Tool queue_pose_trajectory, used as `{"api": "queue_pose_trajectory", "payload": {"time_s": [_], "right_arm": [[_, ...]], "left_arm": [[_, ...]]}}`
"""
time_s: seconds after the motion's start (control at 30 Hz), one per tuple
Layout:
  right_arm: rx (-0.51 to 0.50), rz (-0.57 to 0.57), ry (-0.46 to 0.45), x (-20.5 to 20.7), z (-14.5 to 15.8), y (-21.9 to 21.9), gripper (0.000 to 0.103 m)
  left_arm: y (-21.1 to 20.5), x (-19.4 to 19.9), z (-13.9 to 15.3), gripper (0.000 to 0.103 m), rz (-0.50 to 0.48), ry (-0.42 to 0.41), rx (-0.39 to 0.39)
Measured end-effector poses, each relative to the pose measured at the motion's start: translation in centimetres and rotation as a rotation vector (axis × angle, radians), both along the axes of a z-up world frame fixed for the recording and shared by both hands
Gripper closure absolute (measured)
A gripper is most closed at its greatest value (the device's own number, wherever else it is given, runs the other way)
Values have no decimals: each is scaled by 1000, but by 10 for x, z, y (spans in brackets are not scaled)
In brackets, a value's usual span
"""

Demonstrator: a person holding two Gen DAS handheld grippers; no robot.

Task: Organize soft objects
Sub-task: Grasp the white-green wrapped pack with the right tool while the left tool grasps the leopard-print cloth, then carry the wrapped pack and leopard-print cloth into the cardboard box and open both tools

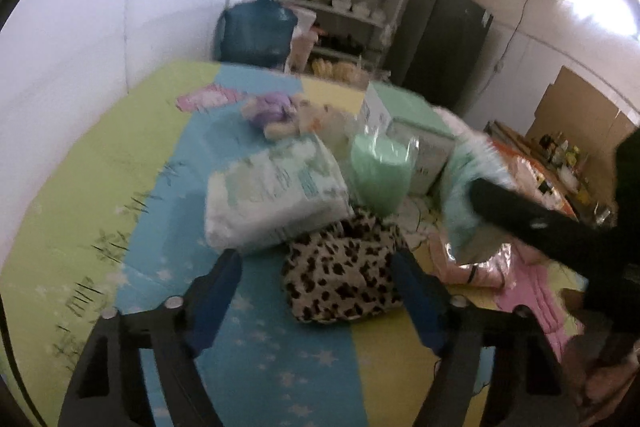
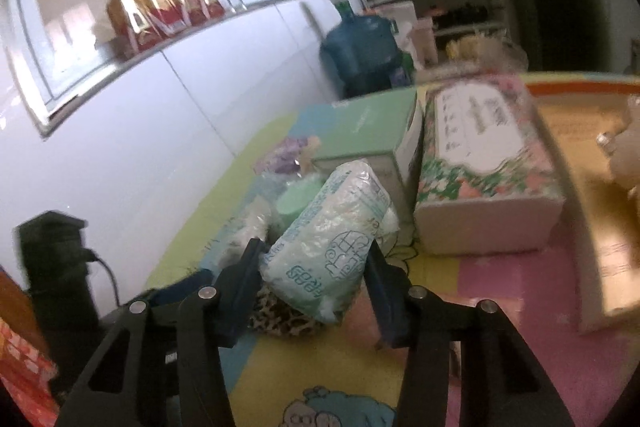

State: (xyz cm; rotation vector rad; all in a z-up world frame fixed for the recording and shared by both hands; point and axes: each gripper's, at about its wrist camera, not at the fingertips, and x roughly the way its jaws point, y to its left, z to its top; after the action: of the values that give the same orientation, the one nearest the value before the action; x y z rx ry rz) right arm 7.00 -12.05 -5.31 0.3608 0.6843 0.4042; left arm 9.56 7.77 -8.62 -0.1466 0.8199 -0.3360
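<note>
Nearest in the left wrist view, the left gripper [image 1: 316,283] is seen with its jaws standing apart, nothing clamped between them. The leopard-print pouch [image 1: 344,271] lies on the play mat [image 1: 100,187] in the gap, closer to the finger at four o'clock; whether that finger touches the cloth cannot be told through the blur. The straddling pose reads as an approach to a pick, with the pouch as the next soft thing to be sorted.

In the right wrist view, the right gripper [image 2: 316,263] is closed about the lower end of a tissue pack [image 2: 332,243], which is tilted up toward one o'clock. The plastic wrap appears pinched between both pads, so the pack is judged to be gripped, probably so that it can be carried clear of the pile. The leopard cloth shows just beneath it at seven o'clock.

Further off in the left view, a second white tissue pack [image 1: 276,195] rests on the mat at eleven o'clock from the pouch, and a green bagged bundle [image 1: 380,167] stands at one o'clock. Beyond these a purple plush toy [image 1: 272,109] lies toward twelve o'clock.

Farthest in the right view, a floral box [image 2: 488,163] and a green box [image 2: 368,131] sit side by side, apparently as the tidied group.
</note>
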Motion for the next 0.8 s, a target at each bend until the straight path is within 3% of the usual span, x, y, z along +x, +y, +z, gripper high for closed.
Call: {"api": "queue_pose_trajectory", "payload": {"time_s": [0.1,0.23,0.27,0.4,0.8], "right_arm": [[6,-6,-21,-9,6,-7,52],[12,-24,-32,-17,9,-16,52],[15,-27,-34,-19,9,-19,52],[16,-33,-45,-24,12,-27,52],[5,3,-93,-45,23,-27,52]], "left_arm": [[-6,4,-2,37,-3,18,17],[-8,6,-4,81,-26,35,-28],[-7,4,-5,85,-31,35,-47],[-3,-8,0,90,-30,7,-83],[-6,-62,55,91,-14,-173,-35]]}}
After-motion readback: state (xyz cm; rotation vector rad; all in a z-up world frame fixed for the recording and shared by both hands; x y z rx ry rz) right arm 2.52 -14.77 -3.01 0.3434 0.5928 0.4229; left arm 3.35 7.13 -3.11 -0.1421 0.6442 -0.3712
